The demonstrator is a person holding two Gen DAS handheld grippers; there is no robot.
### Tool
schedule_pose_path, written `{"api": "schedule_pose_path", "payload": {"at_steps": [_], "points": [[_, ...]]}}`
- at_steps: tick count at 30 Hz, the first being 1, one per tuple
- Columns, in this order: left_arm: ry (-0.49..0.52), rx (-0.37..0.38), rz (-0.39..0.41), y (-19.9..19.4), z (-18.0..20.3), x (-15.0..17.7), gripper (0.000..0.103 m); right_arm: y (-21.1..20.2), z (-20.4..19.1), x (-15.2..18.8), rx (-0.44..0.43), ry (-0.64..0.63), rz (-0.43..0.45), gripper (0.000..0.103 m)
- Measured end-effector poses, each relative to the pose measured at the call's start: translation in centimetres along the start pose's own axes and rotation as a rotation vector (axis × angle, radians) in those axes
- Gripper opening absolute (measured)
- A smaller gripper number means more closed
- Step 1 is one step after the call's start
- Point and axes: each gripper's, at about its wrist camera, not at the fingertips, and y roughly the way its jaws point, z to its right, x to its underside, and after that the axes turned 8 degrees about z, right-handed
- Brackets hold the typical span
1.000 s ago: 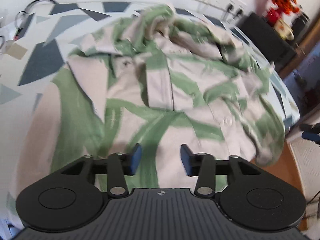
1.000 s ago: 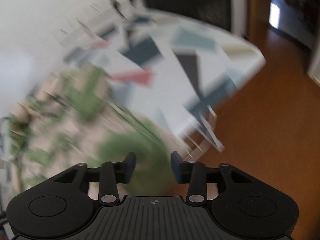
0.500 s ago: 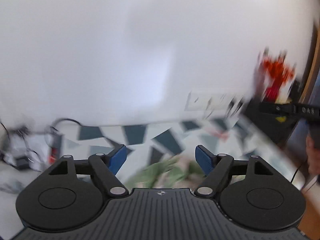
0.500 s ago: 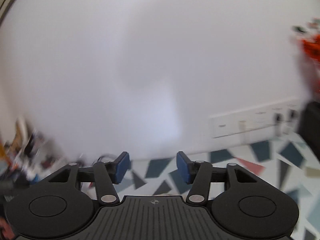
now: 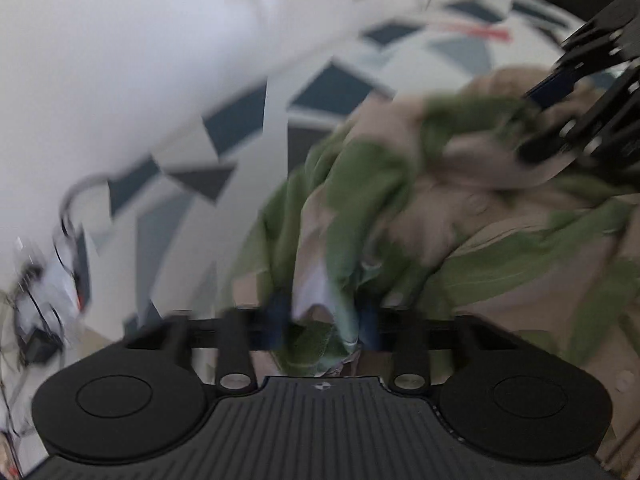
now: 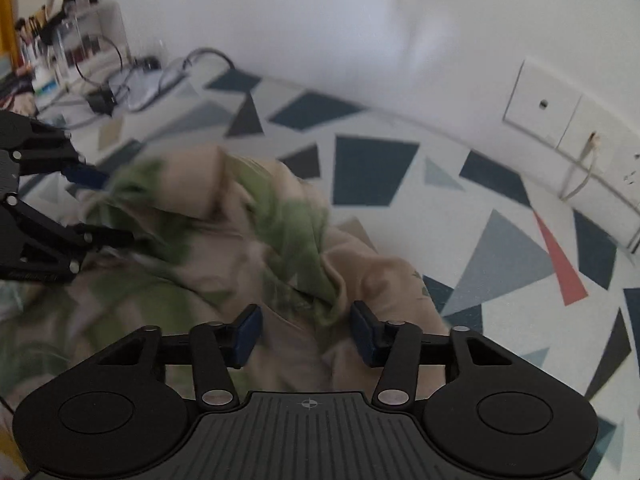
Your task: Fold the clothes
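Observation:
A beige and green patterned shirt lies crumpled on a white table with dark triangle shapes. My left gripper has its jaws apart with a fold of the shirt between the blurred fingers. My right gripper is open, its blue pads either side of a bunched edge of the shirt. Each gripper shows in the other's view: the right one at the top right, the left one at the left edge.
A white wall with socket plates runs behind the table. Cables and a charger lie at the far left, with shelves of small items beyond. The table pattern continues to the right.
Both grippers have swung down from facing the wall to the shirt. The shirt is now between the fingers of each, and both views are motion blurred.

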Motion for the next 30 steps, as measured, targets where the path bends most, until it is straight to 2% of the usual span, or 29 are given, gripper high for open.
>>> {"api": "schedule_pose_path", "payload": {"at_steps": [1, 2, 3, 4, 7, 9, 11, 13, 14, 15, 16, 17, 18, 22, 26, 28, 30], "points": [[-0.001, 0.0, -0.021, 0.9, -0.2, 0.0, 0.012, 0.5, 0.5, -0.2, -0.008, -0.018, -0.016, 0.025], [-0.003, -0.001, -0.041, 1.9, -0.3, 0.0, 0.01, 0.9, 1.1, -0.4, -0.011, -0.032, -0.028, 0.003], [-0.007, -0.004, -0.051, 2.5, -0.6, -0.2, 0.009, 1.3, 1.9, -0.8, 0.001, -0.032, -0.029, 0.003], [-0.021, -0.015, -0.025, 2.0, -1.4, -1.0, 0.008, 1.5, 3.0, -1.3, 0.013, -0.008, -0.023, 0.003], [-0.096, -0.079, 0.082, 0.9, -4.5, -3.8, 0.008, 1.5, 8.6, -3.4, 0.049, 0.268, 0.06, 0.002], [-0.157, -0.129, 0.155, 0.3, -6.7, -5.7, 0.008, 1.3, 11.9, -4.0, 0.097, 0.434, 0.153, 0.003], [-0.23, -0.174, 0.189, 1.0, -8.7, -7.0, 0.008, 1.0, 13.4, -3.7, 0.133, 0.538, 0.203, 0.006], [-0.204, -0.165, 0.191, 2.0, -9.0, -7.4, 0.012, 0.7, 15.0, -3.4, 0.169, 0.641, 0.253, 0.008], [-0.177, -0.154, 0.184, 2.4, -8.7, -7.3, 0.019, 0.4, 15.4, -3.2, 0.177, 0.676, 0.275, 0.013], [-0.153, -0.138, 0.182, 2.7, -8.4, -6.8, 0.029, -0.4, 14.9, -3.0, 0.161, 0.657, 0.292, 0.018], [-0.136, -0.127, 0.184, 2.8, -8.1, -6.2, 0.034, -1.4, 14.0, -2.8, 0.16, 0.626, 0.314, 0.025], [-0.122, -0.118, 0.184, 2.8, -8.0, -5.5, 0.044, -2.2, 13.1, -2.6, 0.154, 0.592, 0.328, 0.029], [-0.121, -0.115, 0.18, 2.9, -8.0, -4.8, 0.049, -2.9, 12.1, -2.3, 0.137, 0.546, 0.323, 0.03], [-0.142, -0.113, 0.11, 3.9, -8.0, -1.9, 0.05, -4.1, 7.9, 0.0, 0.108, 0.348, 0.246, 0.041], [-0.132, -0.102, 0.044, 4.4, -7.2, 0.6, 0.05, -2.6, 1.7, 1.2, 0.183, 0.04, 0.208, 0.04], [-0.136, -0.091, 0.027, 4.1, -6.7, 1.4, 0.058, -1.5, 0.1, 0.7, 0.165, -0.019, 0.188, 0.039], [-0.16, -0.082, 0.003, 3.7, -6.5, 2.3, 0.066, 0.1, -0.2, 0.0, 0.163, -0.017, 0.141, 0.039]]}}
